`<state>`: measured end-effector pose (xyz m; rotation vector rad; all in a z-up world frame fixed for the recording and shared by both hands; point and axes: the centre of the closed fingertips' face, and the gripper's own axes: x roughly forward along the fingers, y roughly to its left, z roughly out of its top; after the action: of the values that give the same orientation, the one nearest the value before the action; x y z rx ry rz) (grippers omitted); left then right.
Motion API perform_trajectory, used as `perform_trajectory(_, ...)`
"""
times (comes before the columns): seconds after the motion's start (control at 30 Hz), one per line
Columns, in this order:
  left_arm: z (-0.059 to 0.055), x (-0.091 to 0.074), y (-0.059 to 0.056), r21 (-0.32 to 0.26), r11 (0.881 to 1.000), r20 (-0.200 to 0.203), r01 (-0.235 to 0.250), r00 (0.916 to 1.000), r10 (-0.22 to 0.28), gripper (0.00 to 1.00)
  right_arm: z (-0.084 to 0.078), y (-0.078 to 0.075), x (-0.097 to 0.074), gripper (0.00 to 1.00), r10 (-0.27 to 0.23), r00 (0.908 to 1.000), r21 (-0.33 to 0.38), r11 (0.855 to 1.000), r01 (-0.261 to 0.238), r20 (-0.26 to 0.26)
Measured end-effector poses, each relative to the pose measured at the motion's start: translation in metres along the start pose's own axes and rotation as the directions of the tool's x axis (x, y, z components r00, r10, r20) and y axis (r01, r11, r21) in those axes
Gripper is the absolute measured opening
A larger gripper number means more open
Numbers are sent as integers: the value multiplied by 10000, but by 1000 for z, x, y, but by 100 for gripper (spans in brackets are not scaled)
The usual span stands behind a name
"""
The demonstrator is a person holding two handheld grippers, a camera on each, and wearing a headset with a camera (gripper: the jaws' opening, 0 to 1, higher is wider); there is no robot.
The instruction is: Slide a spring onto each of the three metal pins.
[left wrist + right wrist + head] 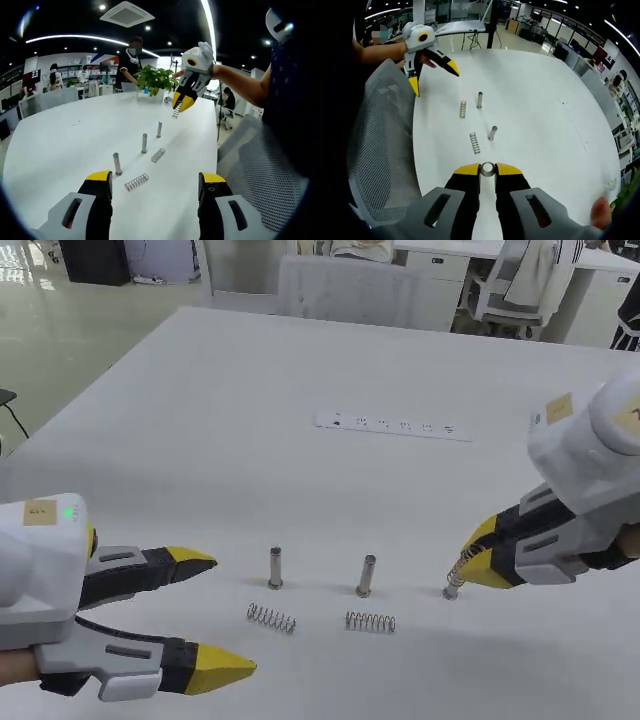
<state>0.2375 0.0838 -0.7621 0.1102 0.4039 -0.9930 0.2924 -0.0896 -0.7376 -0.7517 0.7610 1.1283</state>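
Three short metal pins stand in a row on the white table: the left pin point(275, 567), the middle pin point(366, 575) and the right pin point(452, 589). Two springs lie in front of them, one point(271, 617) near the left pin, the other point(370, 621) near the middle pin. My right gripper point(478, 568) is shut on a third spring point(464, 565), held tilted with its lower end at the top of the right pin. In the right gripper view this spring point(487, 169) shows end-on between the tips. My left gripper point(215, 615) hovers open at the near left, holding nothing.
A white power strip point(390, 425) lies further back on the table point(200, 420). Office chairs point(345, 290) stand beyond the far edge. A mesh chair back point(380, 150) sits by the near edge. A potted plant point(155, 77) and a standing person point(131, 60) are at the table's far end.
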Motion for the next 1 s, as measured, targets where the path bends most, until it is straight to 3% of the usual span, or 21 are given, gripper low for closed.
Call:
perform_trajectory(0.17, -3, 5, -7, -37, 9999, -89, 112, 9999, -113, 68, -3, -6, 0, 8, -116, 9998, 1, 9999, 116, -183)
perform_trajectory(0.63, -6, 7, -8, -55, 10000, -177, 54, 9998, -55, 74, -22, -41, 8, 8, -419, 9973, 364, 9984, 442, -608)
perform_trajectory(1.0, -5, 8, -6, -103, 9999, -117, 21, 9999, -22, 75, -28, -51, 27, 8, -144, 9969, 583, 9981, 189, -776)
